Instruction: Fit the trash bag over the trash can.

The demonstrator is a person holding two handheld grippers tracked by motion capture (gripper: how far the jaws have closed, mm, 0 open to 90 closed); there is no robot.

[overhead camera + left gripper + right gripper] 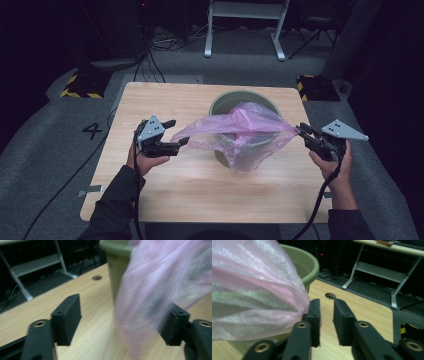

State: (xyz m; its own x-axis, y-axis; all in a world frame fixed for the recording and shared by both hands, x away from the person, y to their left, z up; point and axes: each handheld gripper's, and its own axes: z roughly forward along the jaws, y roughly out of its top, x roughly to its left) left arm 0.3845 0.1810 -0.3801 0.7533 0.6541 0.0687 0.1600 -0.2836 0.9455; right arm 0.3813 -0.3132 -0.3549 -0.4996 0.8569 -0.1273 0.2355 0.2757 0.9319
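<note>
1. A green bin stands on the wooden table, toward the far middle of the top; it serves as the landmark here.
2. A thin pink plastic bag is draped over the near side of the bin's rim, part hanging down into the bin and down its front wall, and two corners pulled out level to either side of it.
3. The left gripper is held in the person's left hand, left of the bin and above the table, pointing toward the bin.
4. In the left gripper view its jaws stand wide apart; the bag hangs between them, lying against one pad while the other pad is clear of it. Nothing is pinched.
5. The right gripper is held in the right hand, right of the bin, pointing back toward it.
6. In the right gripper view its jaws are close together with a narrow gap showing between the pads; the bag's corner bunches against the outer side of one pad, not between them.
7. Whether that corner is caught anywhere on the right gripper cannot be told; in the high view the bag reaches right up to its tip.
</note>
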